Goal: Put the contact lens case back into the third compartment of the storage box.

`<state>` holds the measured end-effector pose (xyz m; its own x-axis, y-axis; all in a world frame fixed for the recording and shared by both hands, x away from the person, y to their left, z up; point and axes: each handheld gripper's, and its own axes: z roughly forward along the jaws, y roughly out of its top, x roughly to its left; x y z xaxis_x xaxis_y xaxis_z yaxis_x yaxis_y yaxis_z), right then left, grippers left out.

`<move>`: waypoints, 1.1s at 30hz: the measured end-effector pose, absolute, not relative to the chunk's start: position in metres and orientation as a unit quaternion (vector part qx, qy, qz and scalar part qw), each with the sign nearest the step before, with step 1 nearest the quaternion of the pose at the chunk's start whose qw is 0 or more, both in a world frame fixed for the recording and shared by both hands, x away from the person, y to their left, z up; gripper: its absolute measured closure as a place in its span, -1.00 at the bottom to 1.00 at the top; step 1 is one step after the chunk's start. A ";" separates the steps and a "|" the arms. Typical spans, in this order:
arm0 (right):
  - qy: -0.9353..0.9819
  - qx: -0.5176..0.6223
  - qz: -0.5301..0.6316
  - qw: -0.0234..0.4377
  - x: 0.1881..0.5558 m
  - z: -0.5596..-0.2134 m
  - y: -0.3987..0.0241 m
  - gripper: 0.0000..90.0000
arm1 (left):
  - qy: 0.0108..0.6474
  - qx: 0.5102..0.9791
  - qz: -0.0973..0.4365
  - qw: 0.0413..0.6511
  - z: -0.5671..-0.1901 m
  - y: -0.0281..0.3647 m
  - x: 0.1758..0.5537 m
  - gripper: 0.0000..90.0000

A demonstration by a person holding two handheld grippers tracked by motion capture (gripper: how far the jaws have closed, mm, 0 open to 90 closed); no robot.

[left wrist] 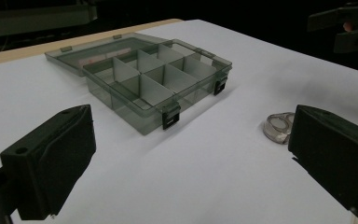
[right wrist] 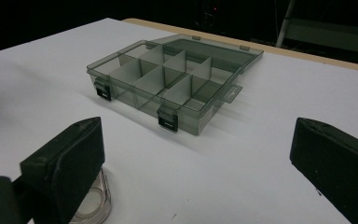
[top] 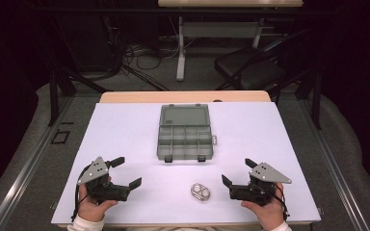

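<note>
A smoky clear compartment box (top: 185,134) lies open in the middle of the white table (top: 125,130), its lid folded back away from me and its two black latches facing me. A small clear oval case (top: 200,192) rests near the front edge, between my hands. My left gripper (top: 126,172) stands open at the front left and points toward the box (left wrist: 154,79), with the case (left wrist: 278,127) beside its right jaw. At the front right, my right gripper (top: 238,172) is open with nothing between its jaws. In its view the box (right wrist: 172,79) lies ahead and the case (right wrist: 93,200) sits partly behind the left jaw.
A wooden strip (top: 183,96) runs along the table's far edge. Beyond it stand a dark chair (top: 250,67) and a desk leg (top: 180,53) on grey floor. The right gripper (left wrist: 349,28) appears at the top right of the left gripper view.
</note>
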<state>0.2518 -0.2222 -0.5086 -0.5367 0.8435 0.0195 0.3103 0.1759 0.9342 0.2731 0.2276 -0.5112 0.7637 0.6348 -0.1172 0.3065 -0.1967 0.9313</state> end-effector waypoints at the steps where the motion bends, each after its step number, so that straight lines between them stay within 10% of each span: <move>1: 0.721 0.401 0.500 0.263 0.252 -0.509 -0.222 -0.94 | 0.310 0.759 0.149 0.553 -0.511 0.228 0.273 -0.98; 33: 0.769 0.368 0.478 0.211 0.255 -0.514 -0.197 -0.69 | 0.309 0.763 0.125 0.553 -0.512 0.224 0.270 -0.98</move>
<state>0.2549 -0.1969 -0.5138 -0.6393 0.7685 0.0273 0.3640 0.2711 0.8911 0.2697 0.2238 -0.5123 0.7775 0.6103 -0.1517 0.3341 -0.1965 0.9218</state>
